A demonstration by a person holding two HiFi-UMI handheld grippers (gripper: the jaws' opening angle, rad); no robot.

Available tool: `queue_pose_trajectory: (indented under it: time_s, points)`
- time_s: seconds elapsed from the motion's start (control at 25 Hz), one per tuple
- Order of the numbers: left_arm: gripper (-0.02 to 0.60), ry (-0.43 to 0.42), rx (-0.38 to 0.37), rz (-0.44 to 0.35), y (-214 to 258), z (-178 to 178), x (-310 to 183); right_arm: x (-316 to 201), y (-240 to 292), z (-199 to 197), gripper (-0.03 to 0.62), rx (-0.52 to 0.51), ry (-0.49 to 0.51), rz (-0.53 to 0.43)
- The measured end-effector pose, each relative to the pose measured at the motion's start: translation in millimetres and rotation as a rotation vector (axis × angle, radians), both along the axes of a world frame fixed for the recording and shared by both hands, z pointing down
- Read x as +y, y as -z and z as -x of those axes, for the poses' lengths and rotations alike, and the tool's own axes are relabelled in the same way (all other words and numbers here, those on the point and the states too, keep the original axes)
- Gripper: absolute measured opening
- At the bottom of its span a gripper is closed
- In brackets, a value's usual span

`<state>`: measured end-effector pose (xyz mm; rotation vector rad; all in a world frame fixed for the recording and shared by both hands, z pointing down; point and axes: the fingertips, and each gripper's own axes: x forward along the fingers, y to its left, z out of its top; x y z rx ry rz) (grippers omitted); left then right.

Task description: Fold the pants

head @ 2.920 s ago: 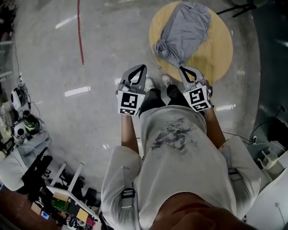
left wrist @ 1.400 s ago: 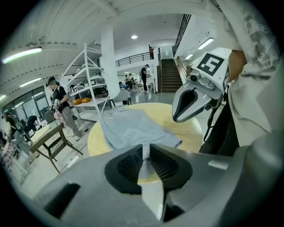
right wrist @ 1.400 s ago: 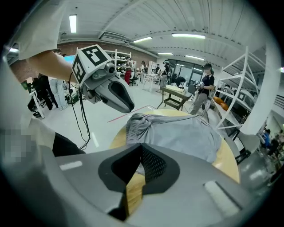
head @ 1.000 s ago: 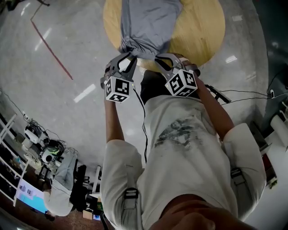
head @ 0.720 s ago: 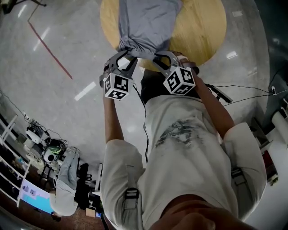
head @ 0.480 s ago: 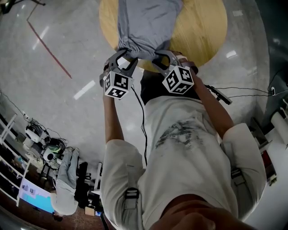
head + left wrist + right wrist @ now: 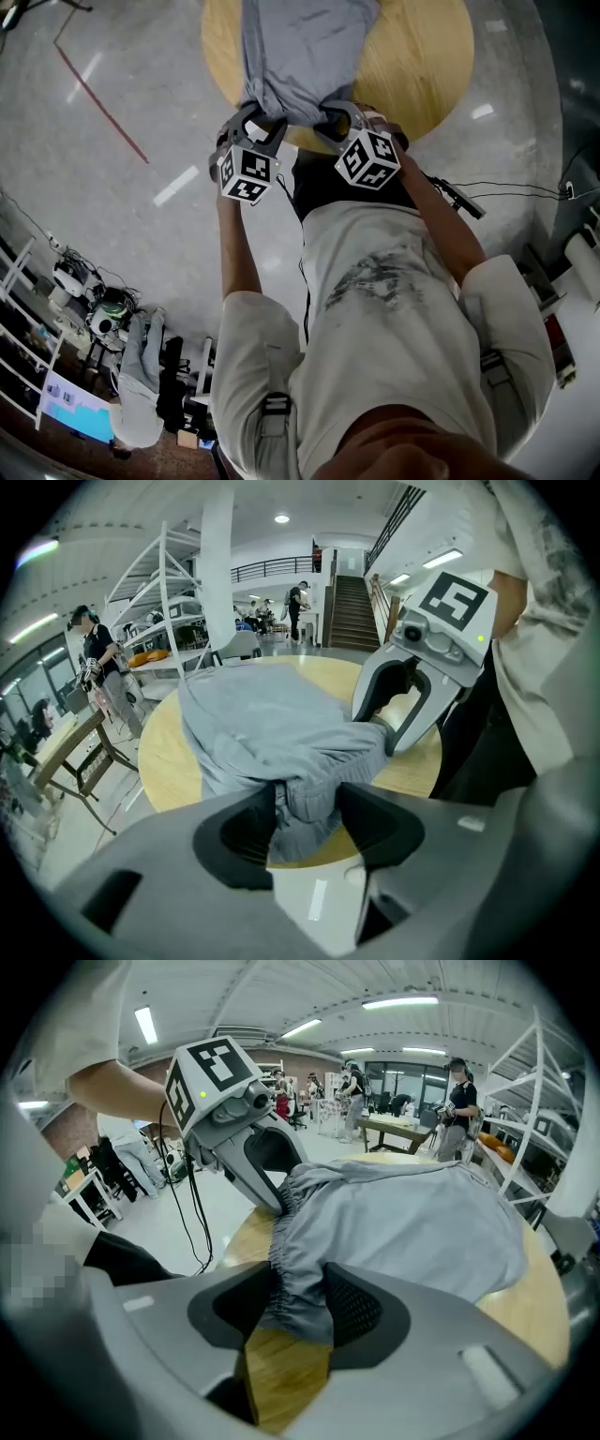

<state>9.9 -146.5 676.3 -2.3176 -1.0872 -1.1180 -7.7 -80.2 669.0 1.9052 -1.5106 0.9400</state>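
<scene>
Grey pants [image 7: 300, 47] lie on a round wooden table [image 7: 422, 56], with the gathered waistband at the near edge. My left gripper [image 7: 262, 120] and right gripper [image 7: 335, 118] sit side by side at that waistband. In the left gripper view the left gripper [image 7: 305, 813] has bunched waistband [image 7: 300, 803] lying loosely between its wide jaws. In the right gripper view the right gripper [image 7: 300, 1302] straddles the waistband hem [image 7: 295, 1288] the same way. Both pairs of jaws have just been opening, with the cloth still between them.
A red line [image 7: 98, 98] runs across the shiny floor at the left. Black cables [image 7: 487, 192] lie on the floor at the right. Clutter and a chair [image 7: 141, 375] fill the lower left. White shelving [image 7: 169, 602], a staircase [image 7: 352, 611] and standing people [image 7: 98, 658] are beyond the table.
Since the oldest frame both grippers have moved from in front of the body to the waistband at the table's near edge. Over the last second they sank slightly and tilted down.
</scene>
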Motion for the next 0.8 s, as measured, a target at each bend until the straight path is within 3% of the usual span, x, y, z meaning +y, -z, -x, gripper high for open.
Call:
queue_pose_trajectory:
  time_s: [0.28, 0.44, 0.8]
  points:
    - [0.172, -0.013, -0.007, 0.000, -3.9, -4.6, 3.2, -2.3, -4.0, -3.4, 0.134, -0.044, 0.004, -0.016]
    - [0.078, -0.029, -0.010, 0.007, -7.3, 0.0, 11.0, -0.4, -7.3, -3.7, 0.121, -0.067, 0.004, -0.023]
    - [0.034, -0.005, -0.062, 0.075, -5.0, 20.1, 26.8, 14.8, -4.6, 6.5, 0.089, -0.143, 0.008, -0.018]
